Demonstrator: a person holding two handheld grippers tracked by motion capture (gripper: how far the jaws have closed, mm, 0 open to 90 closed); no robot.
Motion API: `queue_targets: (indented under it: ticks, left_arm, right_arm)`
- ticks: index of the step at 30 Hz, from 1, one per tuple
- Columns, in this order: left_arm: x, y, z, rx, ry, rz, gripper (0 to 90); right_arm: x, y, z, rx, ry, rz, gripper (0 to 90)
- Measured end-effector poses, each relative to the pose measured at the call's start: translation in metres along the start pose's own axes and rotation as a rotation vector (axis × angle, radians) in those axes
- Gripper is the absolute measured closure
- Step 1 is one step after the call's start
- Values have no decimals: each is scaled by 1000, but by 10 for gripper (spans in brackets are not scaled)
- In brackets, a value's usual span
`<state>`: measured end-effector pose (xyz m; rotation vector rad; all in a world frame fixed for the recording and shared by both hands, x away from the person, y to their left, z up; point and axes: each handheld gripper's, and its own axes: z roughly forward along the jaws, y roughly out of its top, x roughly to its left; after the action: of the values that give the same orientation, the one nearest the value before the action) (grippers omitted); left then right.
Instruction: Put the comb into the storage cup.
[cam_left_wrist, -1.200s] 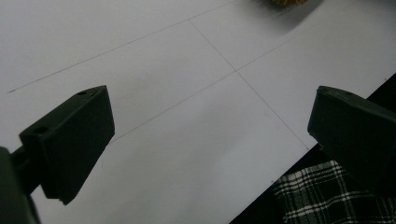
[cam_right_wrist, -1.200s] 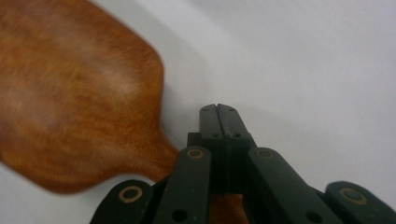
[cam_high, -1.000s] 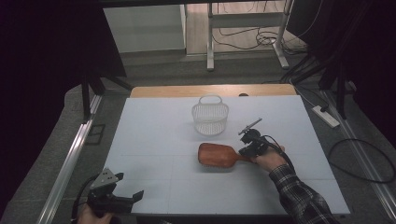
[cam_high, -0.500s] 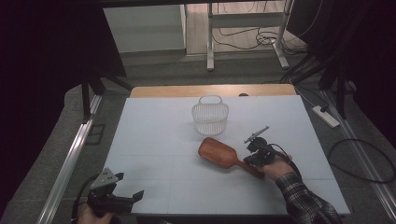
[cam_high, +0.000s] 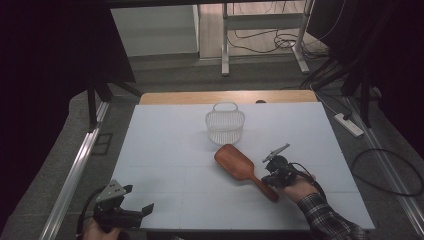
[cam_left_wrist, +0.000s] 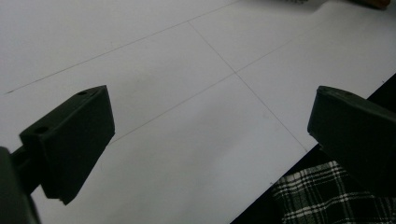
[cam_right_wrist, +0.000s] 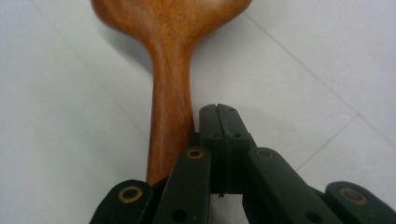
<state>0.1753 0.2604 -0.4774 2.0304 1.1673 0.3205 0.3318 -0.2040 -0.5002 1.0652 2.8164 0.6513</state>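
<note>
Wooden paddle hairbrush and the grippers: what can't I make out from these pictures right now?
- Brown wooden paddle hairbrush: its bristle side faces down in the high view; in the right gripper view the top edge cuts off its head.
- Right gripper: jaws shut beside the handle; whether they touch it is unclear.
- White plastic mesh basket: too small in the high view to see inside.
- Left gripper: open; the bottom edge cuts off its hand.

Open white table (cam_high: 165, 165) left of hairbrush (cam_high: 240, 167); basket (cam_high: 225, 125) just behind.
</note>
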Motion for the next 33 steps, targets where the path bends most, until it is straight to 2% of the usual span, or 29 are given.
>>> queue_targets:
  ticks: [9,12,16,23,28,30,33]
  left_arm:
    - [0,0,0,1,-3,1,15]
    - [0,0,0,1,-2,2,15]
    - [0,0,0,2,-2,2,15]
    - [0,0,1,4,-1,4,15]
    - [0,1,1,4,-2,2,15]
    - [0,1,1,6,0,3,15]
    - [0,1,1,5,0,2,15]
  right_arm:
    - [6,-1,0,0,-2,-19,899]
    - [6,-1,-4,-19,-18,-17,896]
    - [4,-1,-16,-71,-40,-9,844]
    - [7,-2,-32,-138,-71,12,588]
    - [10,-2,-33,-149,-77,-1,369]
    - [12,-1,-33,-156,-95,4,253]
    - [14,2,-33,-154,-118,13,148]
